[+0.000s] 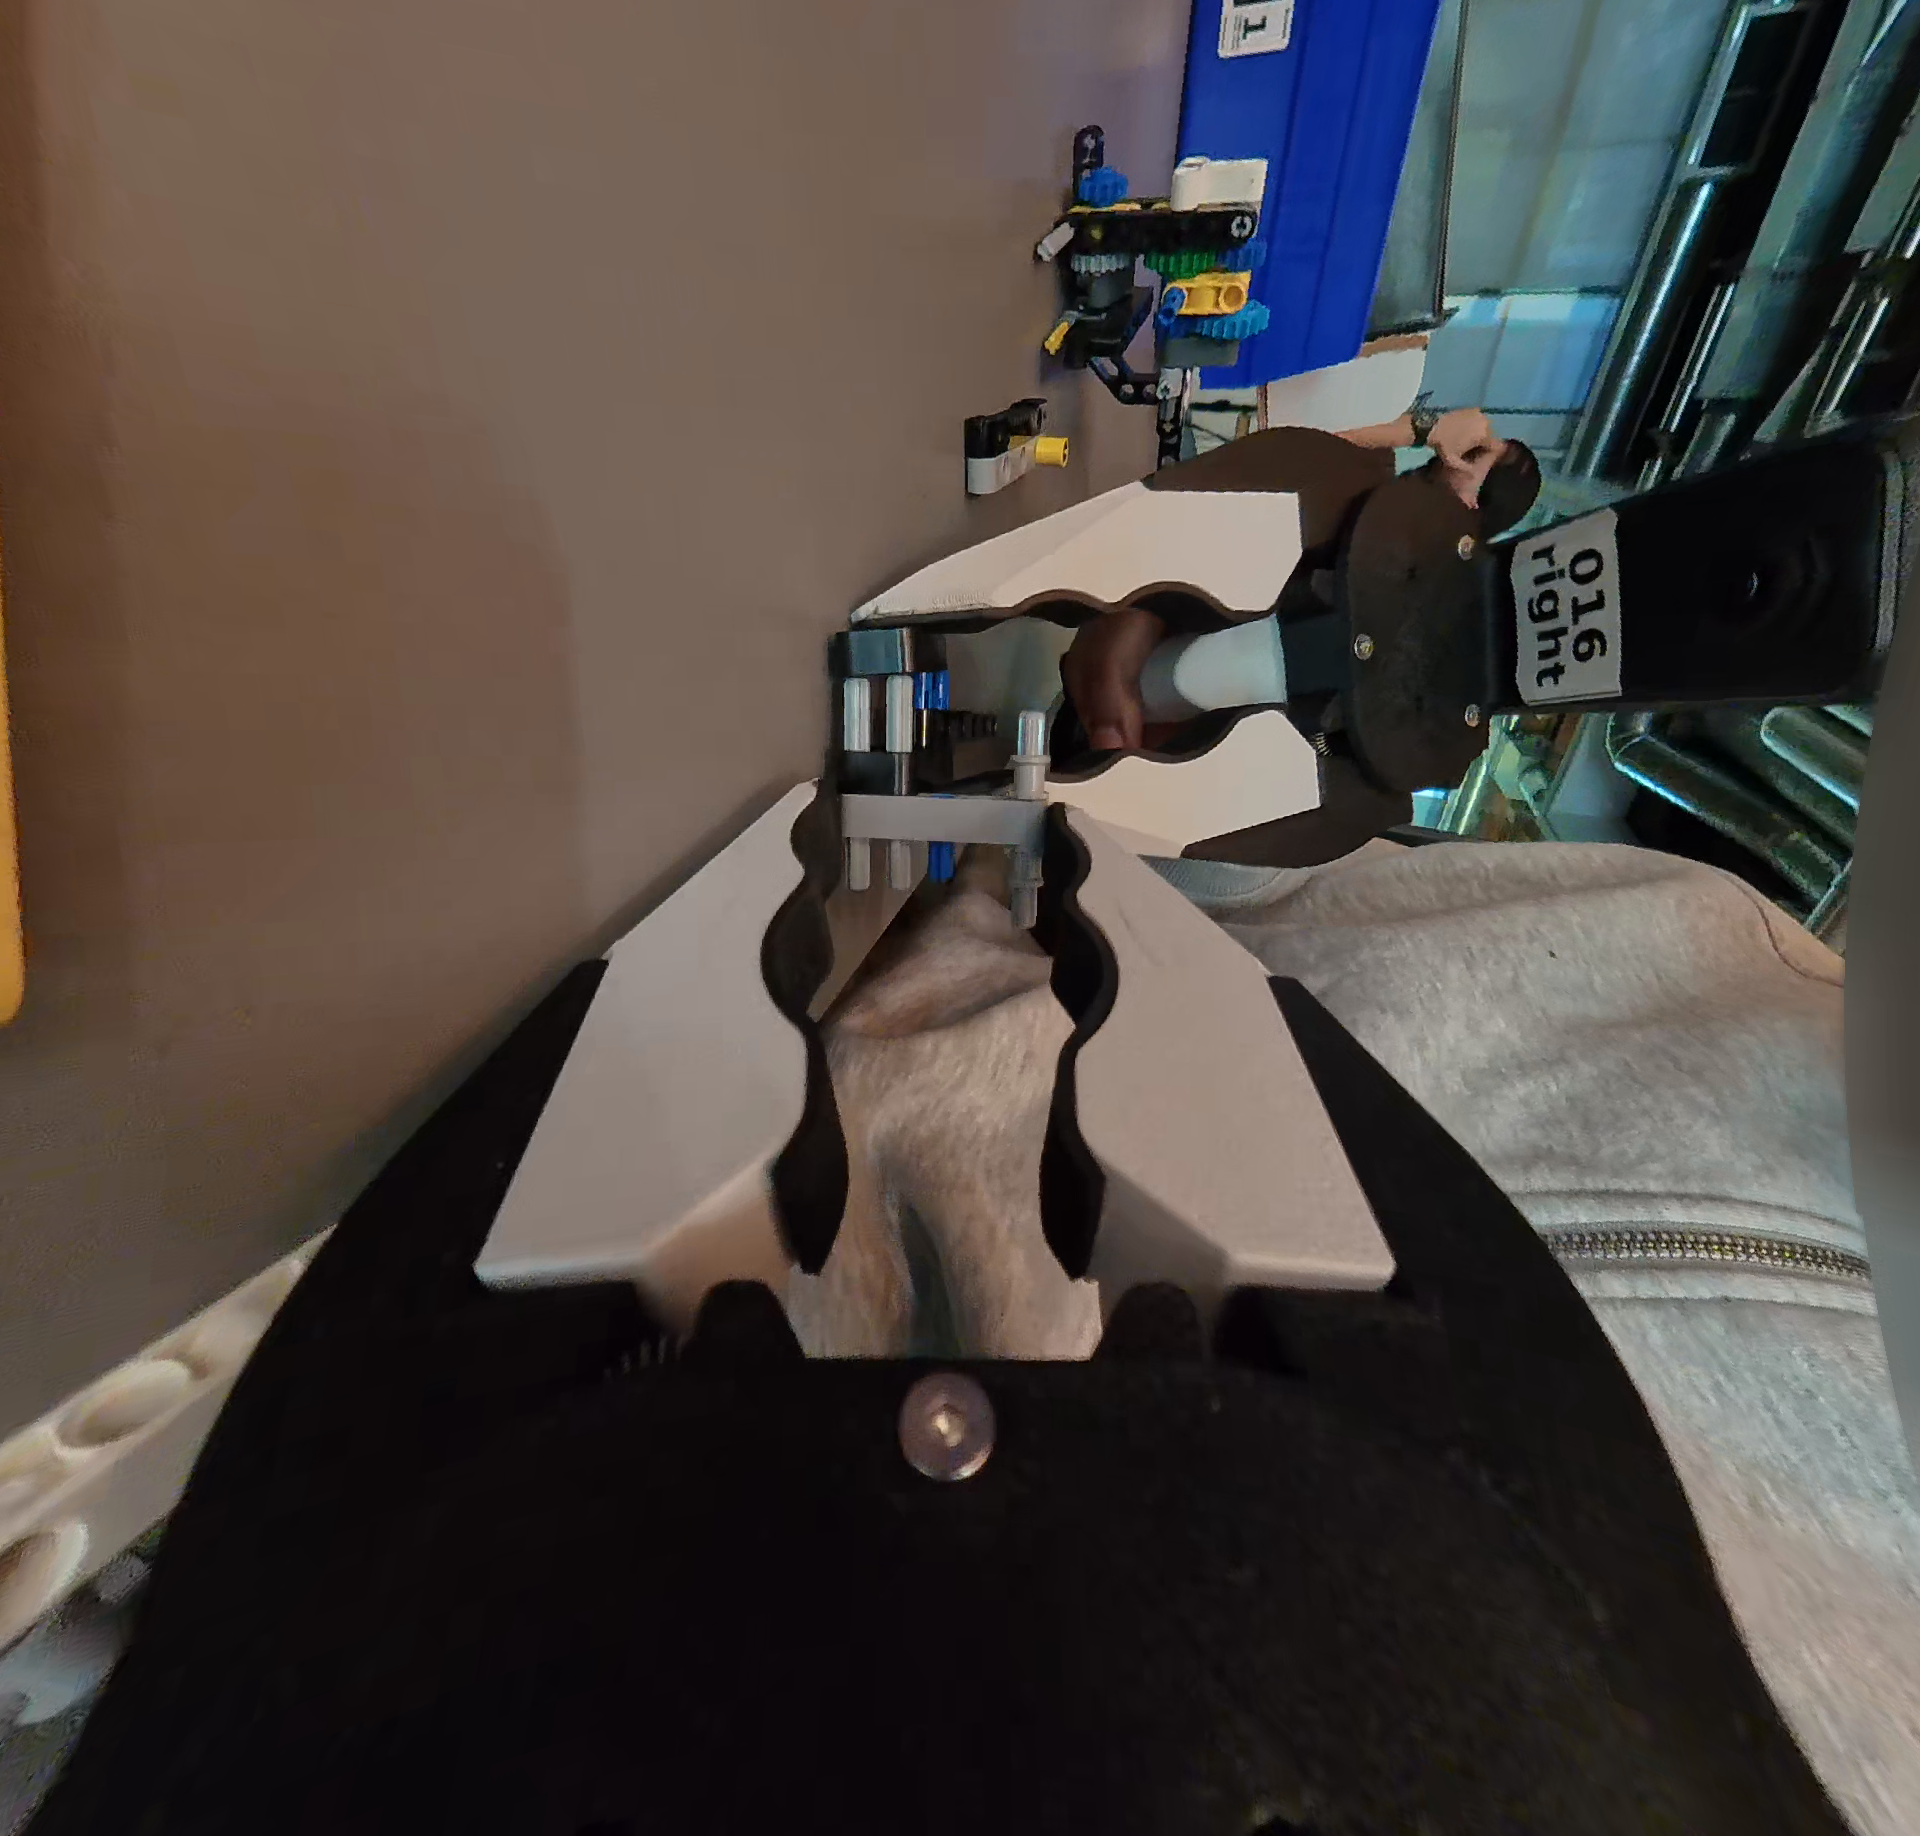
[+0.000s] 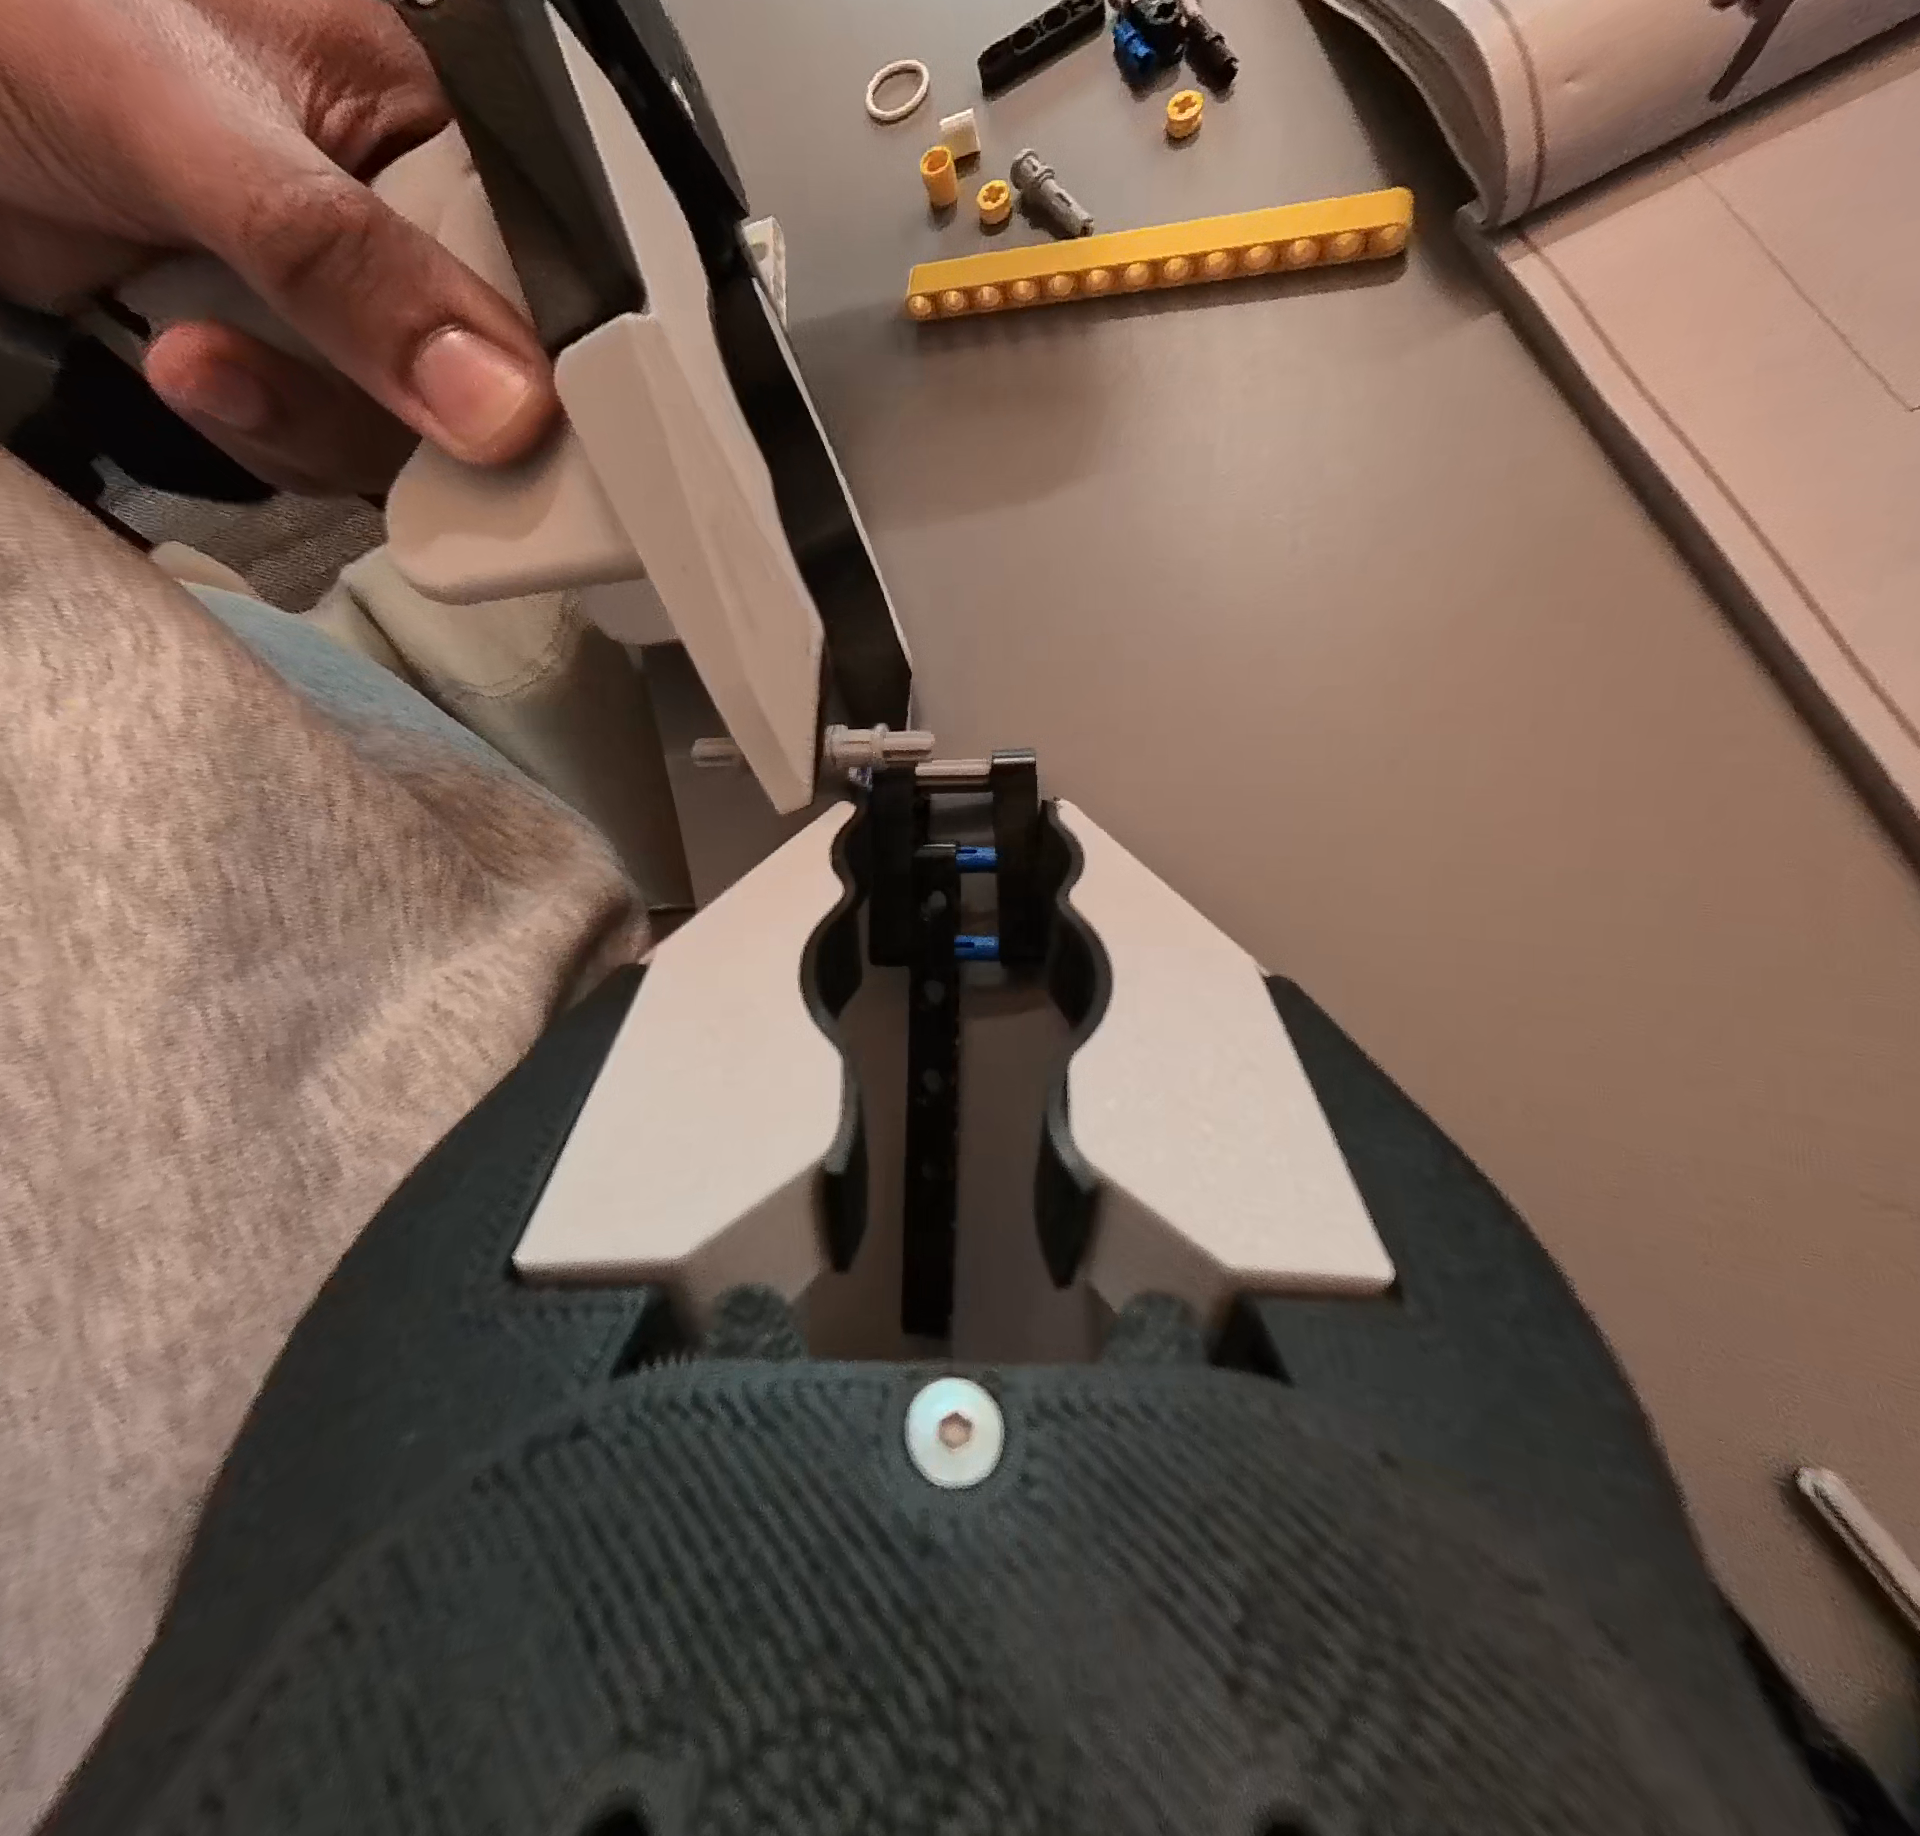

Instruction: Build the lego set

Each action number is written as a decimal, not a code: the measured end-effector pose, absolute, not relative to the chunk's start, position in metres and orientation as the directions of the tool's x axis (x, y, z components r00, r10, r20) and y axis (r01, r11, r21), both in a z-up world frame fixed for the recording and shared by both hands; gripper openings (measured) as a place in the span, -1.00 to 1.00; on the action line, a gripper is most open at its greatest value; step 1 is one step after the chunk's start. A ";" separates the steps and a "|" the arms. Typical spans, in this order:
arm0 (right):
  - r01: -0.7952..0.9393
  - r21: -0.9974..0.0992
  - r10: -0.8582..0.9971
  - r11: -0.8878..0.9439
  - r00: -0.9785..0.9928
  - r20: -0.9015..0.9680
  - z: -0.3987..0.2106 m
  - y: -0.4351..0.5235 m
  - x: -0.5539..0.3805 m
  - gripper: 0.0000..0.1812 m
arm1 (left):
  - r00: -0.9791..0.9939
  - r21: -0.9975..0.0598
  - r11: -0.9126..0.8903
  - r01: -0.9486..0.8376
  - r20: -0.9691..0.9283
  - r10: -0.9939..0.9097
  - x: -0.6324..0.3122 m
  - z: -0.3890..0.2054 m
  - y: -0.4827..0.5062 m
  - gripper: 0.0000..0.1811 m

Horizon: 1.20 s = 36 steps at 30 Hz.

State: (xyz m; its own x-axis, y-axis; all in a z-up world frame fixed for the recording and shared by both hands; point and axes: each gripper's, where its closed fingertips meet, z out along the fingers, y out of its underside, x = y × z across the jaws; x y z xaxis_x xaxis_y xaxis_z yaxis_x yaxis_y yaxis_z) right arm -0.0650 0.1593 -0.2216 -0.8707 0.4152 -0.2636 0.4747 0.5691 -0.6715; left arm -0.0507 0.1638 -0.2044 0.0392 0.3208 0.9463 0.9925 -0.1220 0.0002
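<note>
table (image 2: 1299, 643): grey-brown | yellow beam (image 2: 1158, 254) | small loose pieces (image 2: 1013, 188) | open booklet (image 2: 1579, 51)

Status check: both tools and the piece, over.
Right tool shut on black assembly. Left tool shut on grey beam. Nothing in the way.

My right hand-held gripper (image 2: 956, 830) is showing matt white plastic fingers (image 2: 1195, 1111) on a rough, ribbed black printed body. The tabletop (image 2: 1299, 747) is looking smooth and matt. The yellow beam (image 2: 1158, 254) is gleaming as glossy plastic, and my sleeve (image 2: 260, 903) is looking like fuzzy cloth.
</note>
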 end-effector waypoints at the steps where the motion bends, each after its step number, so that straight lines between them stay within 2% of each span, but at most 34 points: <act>1: 0.469 -0.671 0.417 0.574 -0.873 -0.254 -0.222 0.159 -0.065 -0.66 | 0.040 -0.004 -0.113 0.994 0.946 0.321 -0.051 -0.204 0.164 -0.61; 8: 0.438 -0.684 0.421 0.583 -0.883 -0.207 -0.221 0.160 -0.067 -0.66 | 0.049 -0.024 -0.080 0.996 0.943 0.330 -0.053 -0.205 0.164 -0.62; 22: 0.509 -0.716 0.430 0.478 -0.846 -0.314 -0.220 0.163 -0.069 -0.65 | 0.081 -0.081 -0.013 0.997 0.938 0.336 -0.057 -0.204 0.167 -0.61; 27: 0.459 -0.730 0.431 0.506 -0.868 -0.247 -0.220 0.163 -0.071 -0.66 | 0.034 -0.039 0.011 0.999 0.943 0.330 -0.060 -0.205 0.167 -0.61; 36: 0.442 -0.741 0.430 0.506 -0.873 -0.228 -0.220 0.164 -0.071 -0.67 | 0.067 -0.079 0.025 0.997 0.942 0.328 -0.061 -0.204 0.168 -0.62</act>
State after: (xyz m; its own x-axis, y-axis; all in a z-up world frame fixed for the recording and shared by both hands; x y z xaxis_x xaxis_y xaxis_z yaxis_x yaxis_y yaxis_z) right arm -0.0710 0.1641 -0.2203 -0.8734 0.4303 -0.2281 0.4425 0.5055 -0.7407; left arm -0.0605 0.1682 -0.2045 0.0668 0.3282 0.9422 0.9965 0.0253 -0.0795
